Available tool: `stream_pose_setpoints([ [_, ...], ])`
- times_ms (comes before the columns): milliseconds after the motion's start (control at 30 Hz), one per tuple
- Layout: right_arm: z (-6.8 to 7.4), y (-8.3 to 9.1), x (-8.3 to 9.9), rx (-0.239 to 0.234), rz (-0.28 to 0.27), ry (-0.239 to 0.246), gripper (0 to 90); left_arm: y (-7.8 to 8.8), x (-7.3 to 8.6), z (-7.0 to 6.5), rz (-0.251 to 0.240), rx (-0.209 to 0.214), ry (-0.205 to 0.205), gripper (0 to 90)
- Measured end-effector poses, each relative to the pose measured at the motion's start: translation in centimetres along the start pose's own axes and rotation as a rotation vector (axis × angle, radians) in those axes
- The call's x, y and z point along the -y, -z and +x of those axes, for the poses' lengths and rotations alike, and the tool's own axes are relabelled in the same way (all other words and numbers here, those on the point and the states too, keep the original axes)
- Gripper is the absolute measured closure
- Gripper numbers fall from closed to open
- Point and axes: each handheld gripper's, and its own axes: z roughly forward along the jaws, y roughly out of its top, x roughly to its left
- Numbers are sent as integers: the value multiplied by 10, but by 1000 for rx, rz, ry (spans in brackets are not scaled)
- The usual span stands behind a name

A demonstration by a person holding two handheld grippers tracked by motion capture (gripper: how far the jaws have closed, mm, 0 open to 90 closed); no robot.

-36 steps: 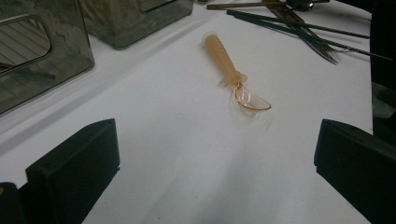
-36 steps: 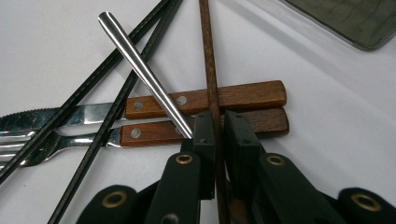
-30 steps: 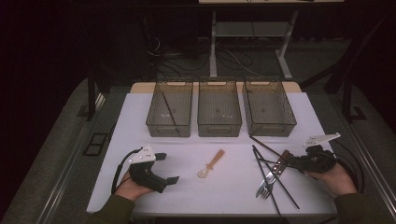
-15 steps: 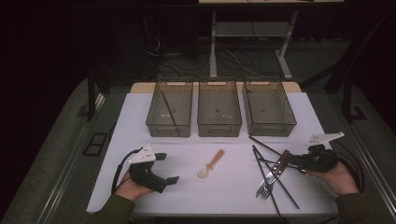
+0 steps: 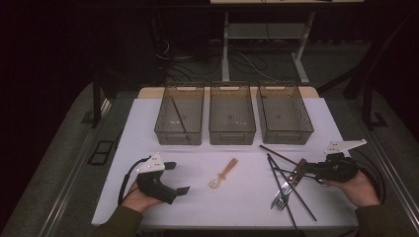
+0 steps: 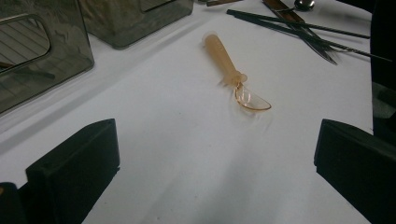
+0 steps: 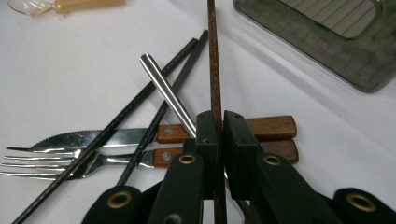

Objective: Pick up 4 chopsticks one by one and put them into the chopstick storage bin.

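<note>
High view: right gripper (image 5: 302,173) at the cutlery pile, jaws pinched together; left gripper (image 5: 173,178) rests apart, near orange spoon (image 5: 223,174).
Left gripper view: jaws wide, nothing between; spoon lies ahead on white table (image 6: 187,154).
Right gripper view: jaws clamp brown chopstick (image 7: 214,70) above knife (image 7: 140,134), fork (image 7: 70,164), beside black chopsticks (image 7: 154,93).

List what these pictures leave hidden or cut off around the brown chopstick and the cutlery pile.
- Brown chopstick: right gripper view, far end cut by the top edge, near end hidden behind the right gripper.
- Fork: high view, prongs too small to count.
- Steel handle: right gripper view, lower end hidden by the fingers.
</note>
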Motion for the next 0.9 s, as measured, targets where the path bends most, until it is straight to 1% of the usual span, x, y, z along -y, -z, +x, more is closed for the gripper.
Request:
stream_pose_setpoints([
  [33,1,1,-1,-4,-11,0,852,0,0,0,0,0,0,0],
  [200,3,2,-3,-26,-30,2,853,0,0,0,0,1,1,0],
  [233,4,2,-4,-34,-43,11,852,0,0,0,0,1,1,0],
  [300,5,3,-5,-41,-51,16,852,0,0,0,0,1,1,0],
  [467,9,3,-8,-50,-58,17,852,-1,0,0,-3,4,3,0],
  [500,11,4,-10,-59,-65,24,852,0,0,0,-1,0,3,0],
  [533,11,4,-10,-59,-65,24,852,0,0,0,-1,0,3,0],
  [567,12,3,-12,-57,-71,34,852,0,0,0,-2,-3,4,0],
  [633,14,3,-13,-61,-74,35,852,-1,0,0,-5,-5,10,0],
  [900,17,4,-19,-83,-97,42,852,-2,0,-1,-1,-2,9,0],
])
